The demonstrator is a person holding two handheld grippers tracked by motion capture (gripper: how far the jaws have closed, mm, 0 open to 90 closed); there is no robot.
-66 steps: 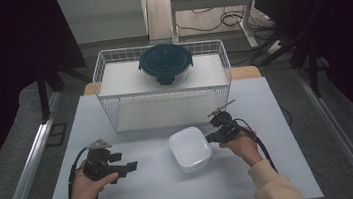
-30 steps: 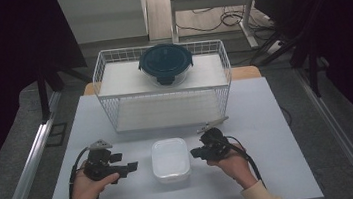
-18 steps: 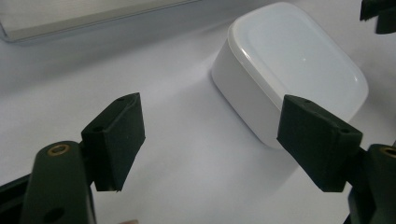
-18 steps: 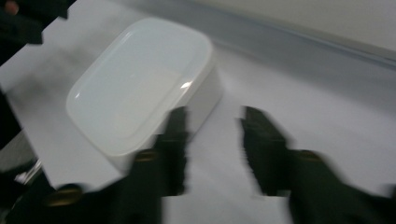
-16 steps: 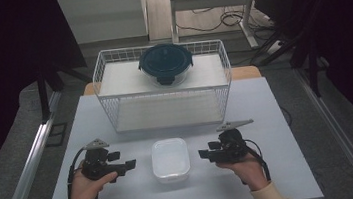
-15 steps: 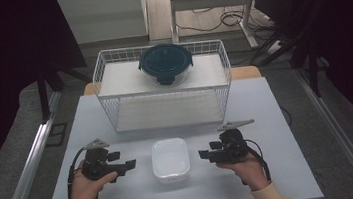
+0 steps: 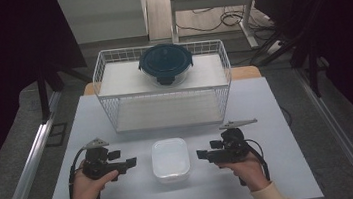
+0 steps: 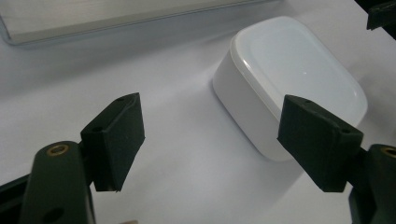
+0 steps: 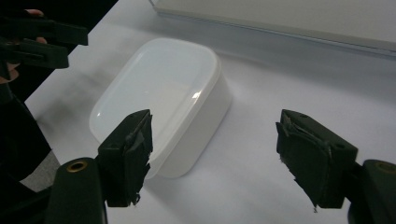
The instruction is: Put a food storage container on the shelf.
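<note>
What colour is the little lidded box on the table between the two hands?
White box, clearest in the right gripper view.

We see the worktop point(image 7: 115, 111) brightly lit from above, surroundings dark; soft shadows, a small glare spot on the white box point(image 9: 196, 95), close claws slightly blurred.

Grey floor point(image 7: 14, 148), dark surrounds, metal rail point(image 7: 31, 166) at left, cables point(image 7: 215, 19) behind, prob. desk legs point(image 7: 250, 15)

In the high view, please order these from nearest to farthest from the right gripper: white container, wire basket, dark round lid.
1. white container: just left of the right gripper, on the table.
2. wire basket: behind, toward the table's far side.
3. dark round lid: farthest, on top of the basket.
</note>
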